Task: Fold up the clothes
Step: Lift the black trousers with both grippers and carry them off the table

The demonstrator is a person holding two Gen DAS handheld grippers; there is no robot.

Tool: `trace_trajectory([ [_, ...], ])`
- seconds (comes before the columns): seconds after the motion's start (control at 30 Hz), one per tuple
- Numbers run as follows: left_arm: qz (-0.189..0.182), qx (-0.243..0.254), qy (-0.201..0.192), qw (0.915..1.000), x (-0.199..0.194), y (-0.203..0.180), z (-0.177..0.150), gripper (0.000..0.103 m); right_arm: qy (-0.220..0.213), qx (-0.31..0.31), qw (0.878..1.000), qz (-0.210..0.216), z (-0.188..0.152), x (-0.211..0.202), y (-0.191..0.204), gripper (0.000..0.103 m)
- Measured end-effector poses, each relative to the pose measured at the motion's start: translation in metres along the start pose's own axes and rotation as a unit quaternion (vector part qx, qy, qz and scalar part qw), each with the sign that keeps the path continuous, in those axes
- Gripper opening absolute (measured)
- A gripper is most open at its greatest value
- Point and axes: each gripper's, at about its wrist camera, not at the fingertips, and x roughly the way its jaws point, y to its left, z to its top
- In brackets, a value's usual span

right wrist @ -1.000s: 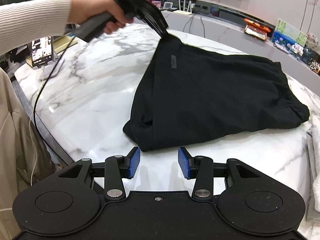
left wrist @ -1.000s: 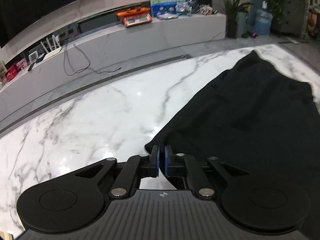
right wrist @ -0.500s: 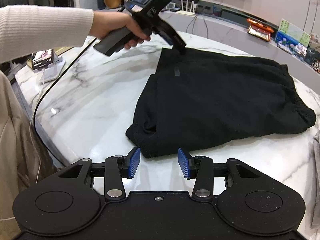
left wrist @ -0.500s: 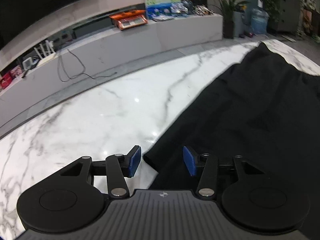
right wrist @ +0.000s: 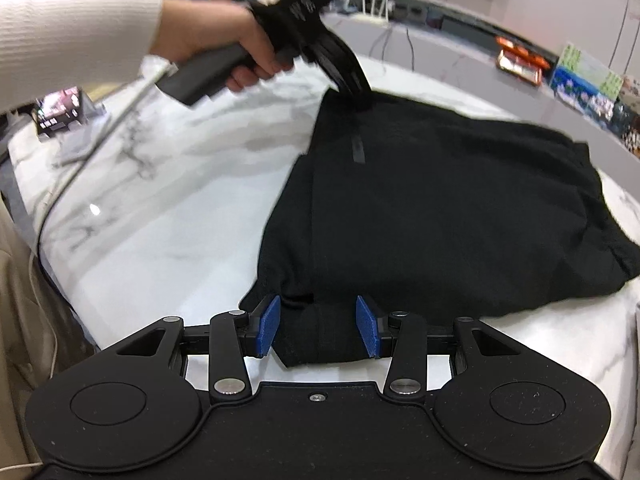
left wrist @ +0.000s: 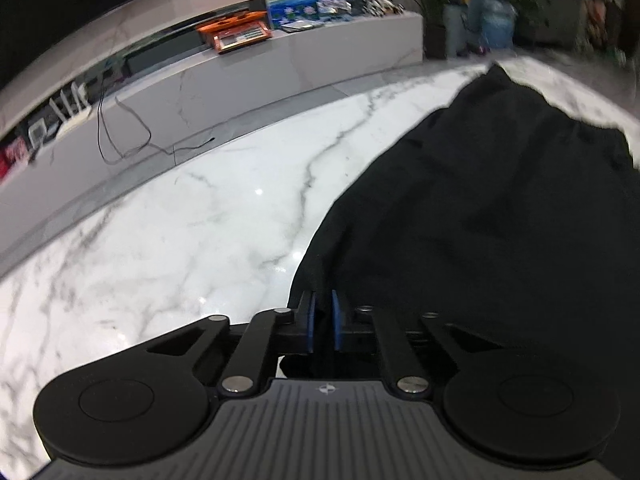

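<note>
Black garment [right wrist: 440, 208] lies partly folded on marble worktop [right wrist: 160, 216]. Your left tool [left wrist: 322, 320] pinches far corner; right tool [right wrist: 316, 326] gapes around near corner. Close right firmly, then lift both level, keep edge taut, avoid dragging layers.

An orange scale [left wrist: 239, 35] sits on the ledge [left wrist: 304, 64].

A plain black cloth garment [right wrist: 440, 216] is seen on a white marble tabletop [left wrist: 168, 240] veined in grey. Blue pads [right wrist: 269, 325] are borne by black grippers; a cream ribbed sleeve [right wrist: 76, 36] is shown.
</note>
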Motion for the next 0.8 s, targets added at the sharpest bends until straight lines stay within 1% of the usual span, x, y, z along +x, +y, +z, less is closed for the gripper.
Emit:
trace_trajectory([
  [0.13,0.008,0.028,0.015,0.9994,-0.002,-0.008,-0.001,0.002,0.022,0.010,1.000,0.005,0.007,0.002,-0.005,0.040],
  [0.17,0.011,0.036,0.019,0.9991,-0.003,-0.010,-0.001,0.002,0.026,0.009,1.000,0.005,0.008,0.003,-0.006,0.039],
  [0.23,0.015,0.050,0.027,0.9983,-0.004,-0.013,-0.001,0.002,0.029,0.007,1.000,0.005,0.010,0.005,-0.007,0.032],
  [0.27,0.017,0.057,0.031,0.9978,-0.005,-0.015,-0.002,0.002,0.030,0.006,1.000,0.004,0.011,0.005,-0.009,0.025],
  [0.3,0.017,0.060,0.034,0.9975,-0.006,-0.017,-0.003,0.002,0.030,0.006,1.000,0.003,0.011,0.005,-0.010,0.016],
  [0.37,0.017,0.063,0.041,0.9970,-0.009,-0.019,-0.007,0.002,0.032,-0.002,0.999,-0.005,0.009,0.003,-0.013,0.006],
  [0.5,0.014,0.061,0.058,0.9964,-0.019,-0.023,-0.015,0.002,0.041,-0.015,0.999,-0.005,0.003,-0.003,-0.017,0.004],
  [0.63,0.013,0.056,0.081,0.9951,-0.039,-0.032,-0.036,0.002,0.053,-0.015,0.998,-0.004,-0.008,-0.014,-0.028,0.003],
  [0.8,0.013,0.035,0.098,0.9945,-0.068,-0.047,-0.065,0.002,0.064,-0.024,0.997,-0.020,-0.026,-0.030,-0.042,0.003],
])
